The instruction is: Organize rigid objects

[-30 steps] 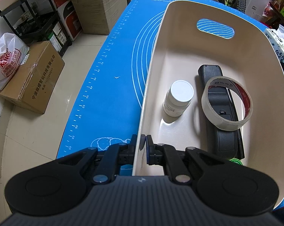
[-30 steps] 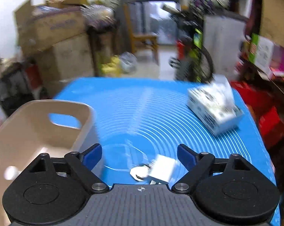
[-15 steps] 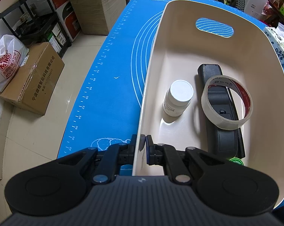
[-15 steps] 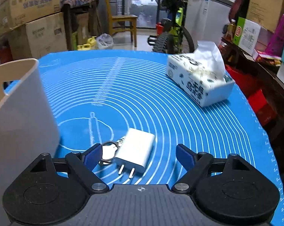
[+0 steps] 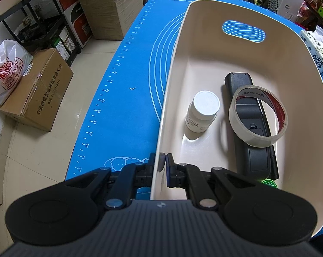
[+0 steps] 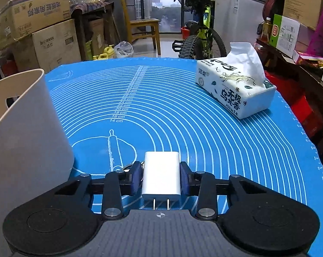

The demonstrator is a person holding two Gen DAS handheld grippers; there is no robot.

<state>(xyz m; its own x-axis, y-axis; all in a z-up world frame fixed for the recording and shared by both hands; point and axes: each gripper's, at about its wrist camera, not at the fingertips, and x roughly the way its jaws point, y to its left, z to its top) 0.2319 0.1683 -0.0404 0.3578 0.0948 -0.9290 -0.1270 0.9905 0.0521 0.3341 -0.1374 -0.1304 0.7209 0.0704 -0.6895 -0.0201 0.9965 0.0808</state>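
**Sorting nearly done: three items binned, the charger in my grasp.**
My left gripper has its fingers closed on the near wall of the bin, which holds a bottle, a remote and a tape roll. My right gripper has just been closing; its fingers now press both sides of the charger, which lies on the counter mat just right of the bin. I judge that lifting it in remains, and a key ring beside it.

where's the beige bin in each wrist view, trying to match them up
Left wrist: the beige bin fills the right half, its near wall clamped by the left gripper.
Right wrist: only its outer wall shows, at the left edge.
Shared landmark: the tissue pack on the blue mat.
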